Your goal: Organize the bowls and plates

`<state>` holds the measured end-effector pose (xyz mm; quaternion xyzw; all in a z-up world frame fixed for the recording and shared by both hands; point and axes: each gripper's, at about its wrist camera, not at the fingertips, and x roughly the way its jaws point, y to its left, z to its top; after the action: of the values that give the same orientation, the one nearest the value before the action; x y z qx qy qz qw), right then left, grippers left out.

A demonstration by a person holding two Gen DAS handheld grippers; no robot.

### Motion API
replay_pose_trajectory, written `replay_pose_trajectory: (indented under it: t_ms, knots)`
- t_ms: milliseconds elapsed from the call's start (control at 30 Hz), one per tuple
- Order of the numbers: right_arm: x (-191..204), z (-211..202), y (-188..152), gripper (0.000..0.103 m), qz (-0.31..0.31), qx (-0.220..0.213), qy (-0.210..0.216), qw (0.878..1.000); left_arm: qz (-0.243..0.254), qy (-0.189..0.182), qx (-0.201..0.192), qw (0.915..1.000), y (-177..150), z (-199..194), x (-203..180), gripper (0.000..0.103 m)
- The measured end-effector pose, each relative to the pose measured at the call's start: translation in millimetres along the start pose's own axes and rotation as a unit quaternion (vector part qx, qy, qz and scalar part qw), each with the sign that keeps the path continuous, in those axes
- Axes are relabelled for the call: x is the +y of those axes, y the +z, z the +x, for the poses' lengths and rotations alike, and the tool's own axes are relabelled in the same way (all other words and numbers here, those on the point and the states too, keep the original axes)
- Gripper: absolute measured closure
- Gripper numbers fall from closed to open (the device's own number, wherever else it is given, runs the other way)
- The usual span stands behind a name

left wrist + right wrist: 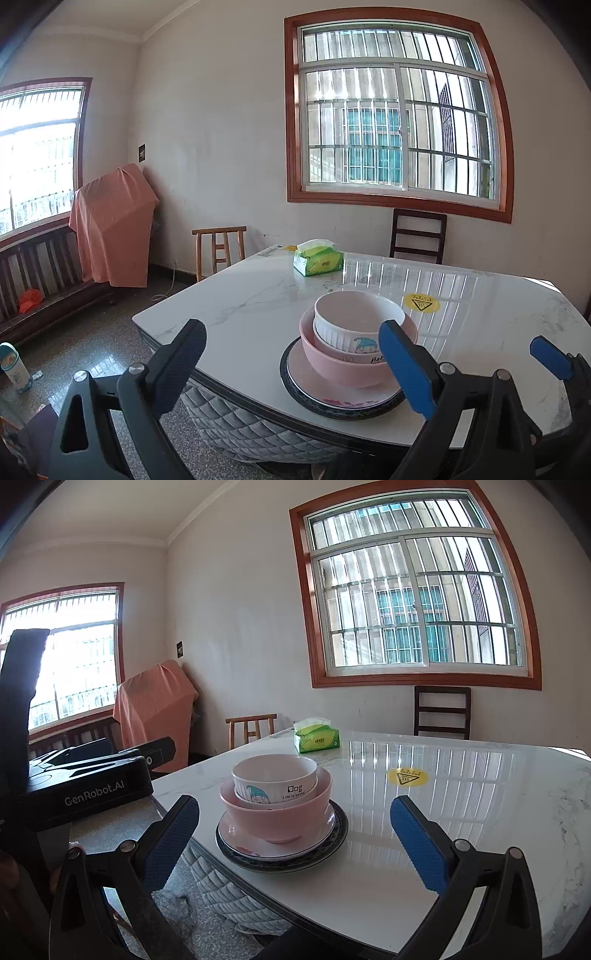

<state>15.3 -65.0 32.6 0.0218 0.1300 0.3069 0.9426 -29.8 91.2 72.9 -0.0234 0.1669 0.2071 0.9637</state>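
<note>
Right wrist view: bowls (275,797) are seen stacked on plates (282,849) near the table (443,830) edge; both grippers (295,834) (291,350) are held open and empty, and a careless nudge could tip the stack off.

black frames, silver screws; blue-padded fingers (417,845)

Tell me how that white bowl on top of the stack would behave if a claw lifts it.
The white bowl looks like glazed ceramic, so probably rigid, breakable and slippery. It sits loosely nested in the pink bowl, so it should lift free, though a sideways nudge might rock it.

Both wrist views toward stacked dishes (347,350)
</note>
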Motion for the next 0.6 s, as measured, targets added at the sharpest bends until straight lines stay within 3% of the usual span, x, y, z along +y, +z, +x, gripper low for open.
replay_pose_trajectory:
  t_ms: [300, 600]
  knots:
    - [-8.4, 4.3, -6.5, 0.000, 0.011, 0.012, -0.004, 1.000, -0.011, 0.002, 0.036, 0.9993, -12.1, 21.5, 1.1, 0.007]
    - [-19.1, 9.9, -12.3, 0.000, 0.023, 0.023, -0.008, 0.999, -0.004, 0.003, 0.048, 0.9988, -18.5, 28.9, -6.8, 0.007]
